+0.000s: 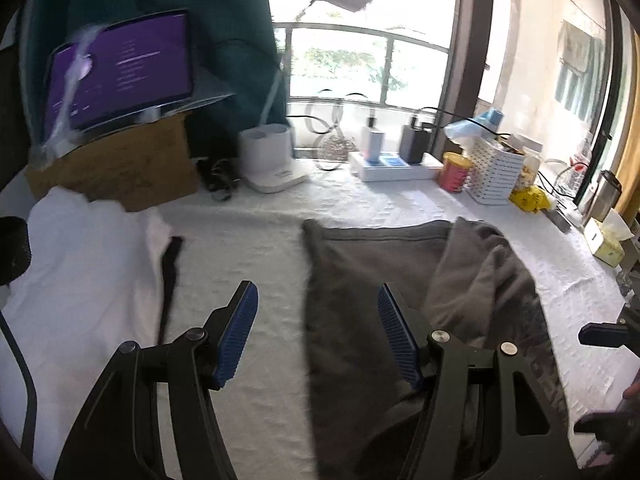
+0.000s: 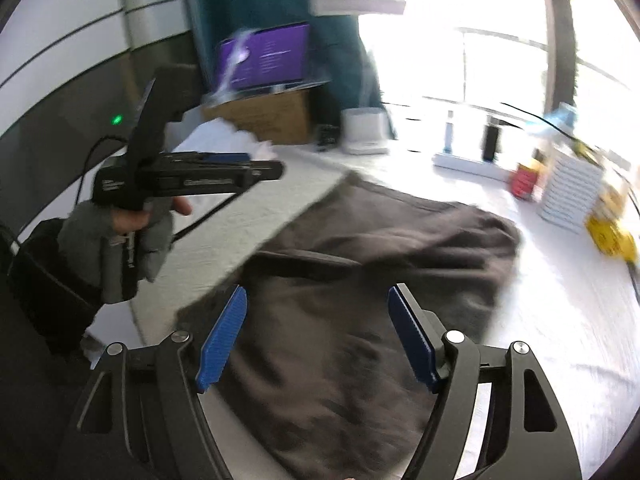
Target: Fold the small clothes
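Left tool [image 1: 318,322], right tool [image 2: 318,332]: both apart, empty. Grey garment [image 2: 360,260] part-folded on bench [image 1: 248,248]; next fold needs edge grip.

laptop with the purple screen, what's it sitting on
The laptop rests on a brown cardboard box at the table's back edge. What is inside the box cannot be seen.

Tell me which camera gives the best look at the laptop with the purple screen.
The left wrist view. There the laptop sits larger on the cardboard box, its purple screen and pale text lines visible, though some clear plastic hangs across its left edge. In the right wrist view the laptop is smaller, farther off and smeared by motion blur.
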Motion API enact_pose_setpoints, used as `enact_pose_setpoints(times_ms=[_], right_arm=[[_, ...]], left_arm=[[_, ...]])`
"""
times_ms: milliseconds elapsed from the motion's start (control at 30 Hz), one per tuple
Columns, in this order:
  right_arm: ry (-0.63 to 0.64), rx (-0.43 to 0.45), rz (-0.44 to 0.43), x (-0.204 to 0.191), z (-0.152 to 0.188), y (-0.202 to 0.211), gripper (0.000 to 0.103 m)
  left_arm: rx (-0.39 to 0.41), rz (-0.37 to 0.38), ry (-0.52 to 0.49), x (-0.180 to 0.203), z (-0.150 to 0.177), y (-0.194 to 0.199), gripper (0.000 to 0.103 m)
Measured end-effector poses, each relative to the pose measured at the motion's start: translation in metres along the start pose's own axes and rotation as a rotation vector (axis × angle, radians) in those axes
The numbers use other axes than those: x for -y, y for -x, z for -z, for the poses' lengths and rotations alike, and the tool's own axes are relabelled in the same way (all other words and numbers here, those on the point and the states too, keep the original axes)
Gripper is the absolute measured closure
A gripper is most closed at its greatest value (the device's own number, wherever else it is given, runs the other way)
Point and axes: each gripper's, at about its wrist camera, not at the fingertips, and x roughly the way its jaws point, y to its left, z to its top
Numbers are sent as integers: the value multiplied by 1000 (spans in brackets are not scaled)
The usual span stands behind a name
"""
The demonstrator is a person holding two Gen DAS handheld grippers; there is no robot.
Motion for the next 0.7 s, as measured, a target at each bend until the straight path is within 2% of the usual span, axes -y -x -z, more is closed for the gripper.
enact_pose_setpoints(times_ms=[200, 400, 700], right_arm=[[-138, 23, 115, 63, 23, 19, 27], [-316, 43, 217, 121, 43, 26, 27], [-401, 35, 259, 149, 54, 23, 27]], left_arm=[[4, 42, -109, 49, -21, -5, 41], [-33, 80, -247, 96, -34, -23, 40], [-96, 190, -437, 145, -23, -51, 41]])
